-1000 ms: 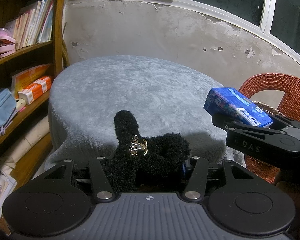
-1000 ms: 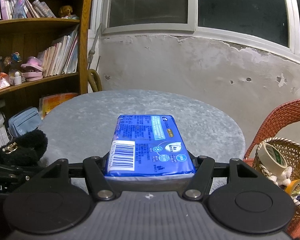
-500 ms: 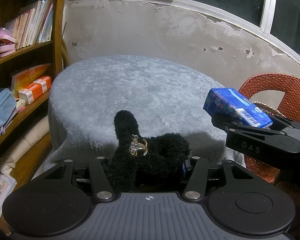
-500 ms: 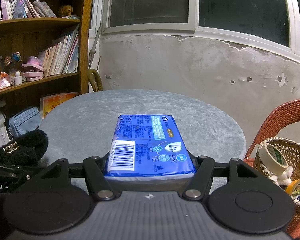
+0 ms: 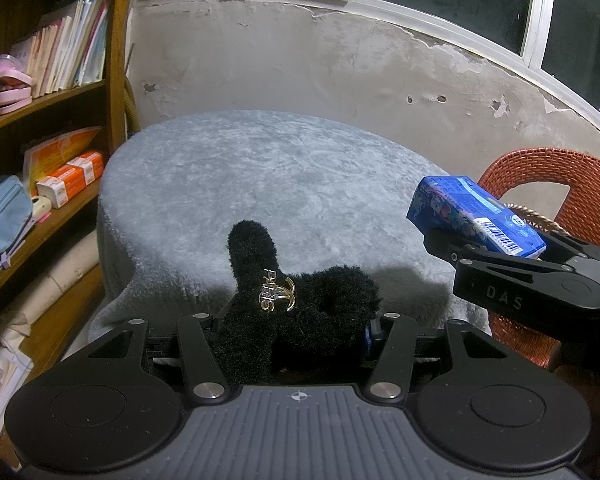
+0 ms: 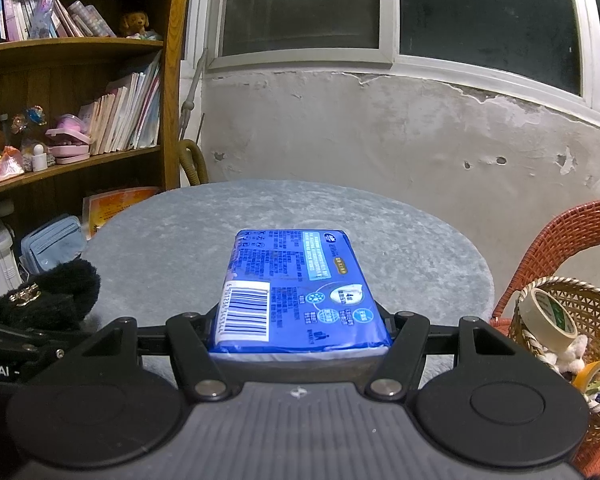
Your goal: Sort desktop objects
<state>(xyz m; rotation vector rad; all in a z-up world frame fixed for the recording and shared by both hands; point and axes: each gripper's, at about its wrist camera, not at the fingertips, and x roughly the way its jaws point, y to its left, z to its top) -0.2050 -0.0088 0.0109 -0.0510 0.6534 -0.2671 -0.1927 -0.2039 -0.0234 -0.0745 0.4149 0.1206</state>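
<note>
My left gripper (image 5: 296,332) is shut on a black furry hair clip (image 5: 300,304) with a gold charm, held above the near edge of the round table (image 5: 260,184). The clip's fuzzy end sticks up in front of the jaws. My right gripper (image 6: 300,336) is shut on a blue tissue pack (image 6: 296,292) that lies flat between its jaws, barcode side up. In the left wrist view the right gripper (image 5: 496,256) hovers at the right with the tissue pack (image 5: 472,216). The hair clip (image 6: 48,296) shows at the right wrist view's left edge.
The table wears a grey plush cover (image 6: 284,220). A wooden bookshelf (image 5: 60,92) with books and boxes stands at the left. At the right is an orange wicker chair (image 5: 556,184) with a woven basket (image 6: 572,320) holding tape rolls. A peeling wall and windows stand behind.
</note>
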